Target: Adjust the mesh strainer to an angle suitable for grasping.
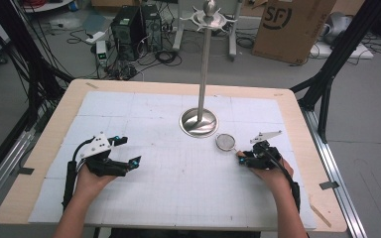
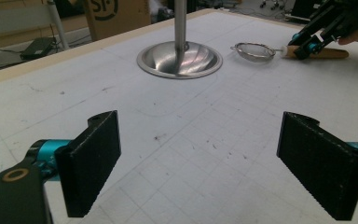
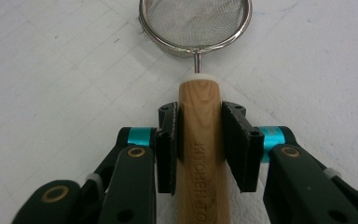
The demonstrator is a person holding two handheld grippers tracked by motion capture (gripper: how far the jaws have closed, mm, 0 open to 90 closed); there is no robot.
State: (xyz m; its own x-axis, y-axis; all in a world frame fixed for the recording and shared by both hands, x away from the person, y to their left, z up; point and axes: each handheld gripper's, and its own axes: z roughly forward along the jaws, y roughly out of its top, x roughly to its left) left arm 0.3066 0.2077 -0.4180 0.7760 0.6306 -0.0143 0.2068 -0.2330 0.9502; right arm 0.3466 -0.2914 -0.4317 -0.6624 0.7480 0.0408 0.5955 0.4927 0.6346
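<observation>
Black pads of the right gripper (image 3: 200, 149) are clamped on the wooden handle (image 3: 201, 140) of a small mesh strainer (image 3: 195, 23), which lies flat on the white mat (image 1: 144, 124) just beside the steel stand's base (image 1: 198, 122). The grip sits near the handle's front end (the wood tapers there), so a lift could let the handle slip or swing the sieve into the stand. The left gripper (image 2: 200, 154) rests well apart, jaws wide and empty.
</observation>
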